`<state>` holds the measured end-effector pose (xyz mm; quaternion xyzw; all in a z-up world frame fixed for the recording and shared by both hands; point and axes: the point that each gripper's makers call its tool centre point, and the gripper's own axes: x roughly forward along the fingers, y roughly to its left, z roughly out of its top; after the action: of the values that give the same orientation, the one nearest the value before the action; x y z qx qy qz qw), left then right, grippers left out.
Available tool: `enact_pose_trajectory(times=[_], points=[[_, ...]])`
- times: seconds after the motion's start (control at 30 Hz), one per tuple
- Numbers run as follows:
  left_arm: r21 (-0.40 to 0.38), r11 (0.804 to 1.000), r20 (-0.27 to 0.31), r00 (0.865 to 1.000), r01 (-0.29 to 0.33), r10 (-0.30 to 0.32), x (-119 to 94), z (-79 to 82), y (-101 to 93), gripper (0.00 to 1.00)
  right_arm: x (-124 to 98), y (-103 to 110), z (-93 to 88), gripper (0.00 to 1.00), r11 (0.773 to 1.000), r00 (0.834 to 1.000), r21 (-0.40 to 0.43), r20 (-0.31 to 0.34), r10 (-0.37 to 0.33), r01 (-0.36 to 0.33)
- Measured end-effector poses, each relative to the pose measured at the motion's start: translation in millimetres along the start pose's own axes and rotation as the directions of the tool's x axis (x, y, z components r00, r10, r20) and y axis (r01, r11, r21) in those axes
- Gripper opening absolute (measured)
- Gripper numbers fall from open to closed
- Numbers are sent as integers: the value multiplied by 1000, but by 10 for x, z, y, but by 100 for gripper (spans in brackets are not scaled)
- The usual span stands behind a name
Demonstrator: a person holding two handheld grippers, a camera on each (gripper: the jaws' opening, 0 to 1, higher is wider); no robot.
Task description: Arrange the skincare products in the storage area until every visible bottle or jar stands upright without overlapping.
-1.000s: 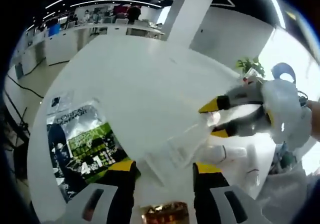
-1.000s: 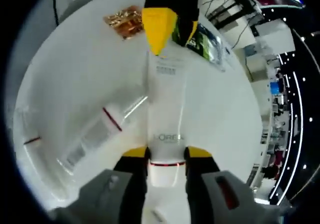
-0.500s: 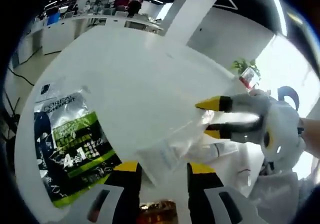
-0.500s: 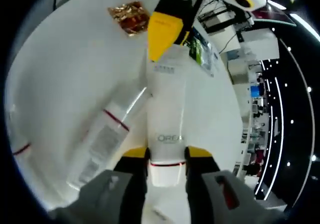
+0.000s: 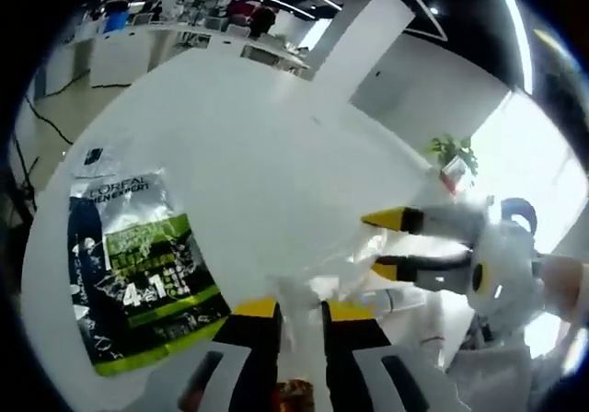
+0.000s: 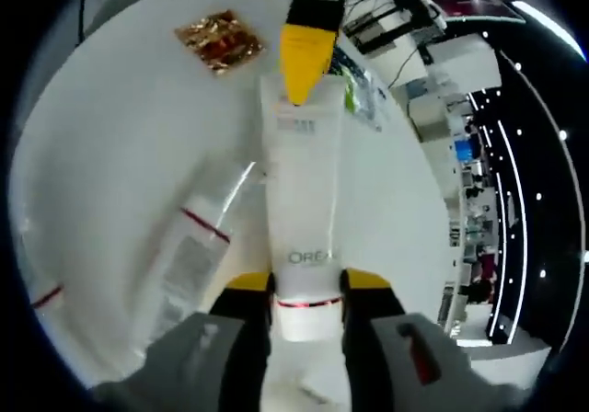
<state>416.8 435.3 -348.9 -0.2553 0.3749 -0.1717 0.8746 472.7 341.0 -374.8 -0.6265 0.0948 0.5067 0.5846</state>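
A white L'Oreal tube (image 6: pixel 302 182) hangs above the round white table (image 6: pixel 120 127), held at both ends. My right gripper (image 6: pixel 306 288) is shut on its cap end, by the red band. My left gripper (image 5: pixel 301 309) is shut on the flat crimped end of the tube (image 5: pixel 340 269). In the right gripper view the left gripper (image 6: pixel 304 72) comes in from the top, its yellow tip over the crimp. In the left gripper view the right gripper (image 5: pixel 382 244) reaches in from the right. A second white tube (image 6: pixel 189 256) with a red band lies flat on the table.
A green and black L'Oreal sachet (image 5: pixel 138 283) lies flat on the left of the table. A gold foil sachet (image 6: pixel 216 40) lies near the far edge. A potted plant (image 5: pixel 453 150) stands beyond the table, and desks and office gear (image 6: pixel 460 145) fill the room behind.
The left gripper's jaws have drawn together onto the tube's crimped end. The right gripper keeps its hold on the cap end. Both views have shifted slightly.
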Motion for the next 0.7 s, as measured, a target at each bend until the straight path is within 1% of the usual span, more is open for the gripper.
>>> enact_pose_trajectory(times=[0.03, 0.07, 0.1, 0.17, 0.2, 0.23, 0.3, 0.33, 0.4, 0.43, 0.47, 0.5, 0.53, 0.57, 0.6, 0.67, 0.7], points=[[-40, 998, 44, 998, 46, -45, -28, 83, -67, 14, -2, -10, -10, 28, 999, 1000, 36, 9, -4, 4], [-62, 997, 5, 999, 42, -42, -37, 24, -49, 13, 1, -17, -4, 28, 999, 1000, 43, 23, -9, 8], [-47, 998, -9, 999, 34, -34, -23, -1, -30, 12, -5, -5, -11, 28, 1000, 1000, 17, 22, -9, 9], [6, 999, 10, 999, 35, -35, -19, 37, -63, 12, -6, -8, -6, 28, 999, 1000, 29, 13, -19, 19], [22, 999, 4, 1000, 30, -30, -21, 51, -73, 12, -8, -2, -5, 28, 997, 1000, 73, 8, -22, 21], [46, 999, 4, 1000, 29, -29, -36, 51, -103, 12, -6, -15, -5, 28, 995, 1000, 94, 15, -28, 26], [94, 995, 45, 998, 43, -47, -58, 134, -177, 11, -17, -42, -12, 29, 984, 999, 173, 28, -37, 32], [96, 994, 66, 996, 61, -67, -76, 182, -227, 11, -32, -57, -19, 29, 978, 999, 206, 34, -40, 32], [72, 992, 101, 988, 107, -114, -105, 243, -324, 8, -59, -75, -32, 29, 970, 998, 241, 46, -44, 31], [44, 990, 105, 984, 136, -140, -124, 250, -381, 7, -77, -79, -42, 29, 964, 997, 263, 55, -46, 30], [36, 988, 103, 983, 149, -152, -132, 254, -411, 7, -90, -79, -49, 29, 962, 997, 270, 58, -48, 30], [40, 988, 102, 983, 148, -151, -137, 250, -416, 6, -94, -78, -50, 29, 961, 997, 275, 59, -48, 30], [88, 986, 116, 981, 143, -153, -152, 280, -480, 6, -119, -66, -49, 29, 948, 996, 316, 68, -51, 27], [134, 983, 117, 982, 129, -145, -162, 280, -505, 6, -131, -62, -50, 29, 942, 996, 335, 71, -53, 26], [186, 976, 131, 982, 111, -137, -175, 312, -544, 6, -152, -54, -43, 29, 932, 995, 363, 79, -58, 26], [217, 969, 143, 977, 122, -155, -191, 328, -656, 6, -178, -54, -53, 29, 920, 994, 390, 83, -71, 33], [223, 968, 152, 976, 118, -154, -195, 343, -692, 6, -205, -54, -62, 29, 898, 992, 440, 94, -83, 33]])
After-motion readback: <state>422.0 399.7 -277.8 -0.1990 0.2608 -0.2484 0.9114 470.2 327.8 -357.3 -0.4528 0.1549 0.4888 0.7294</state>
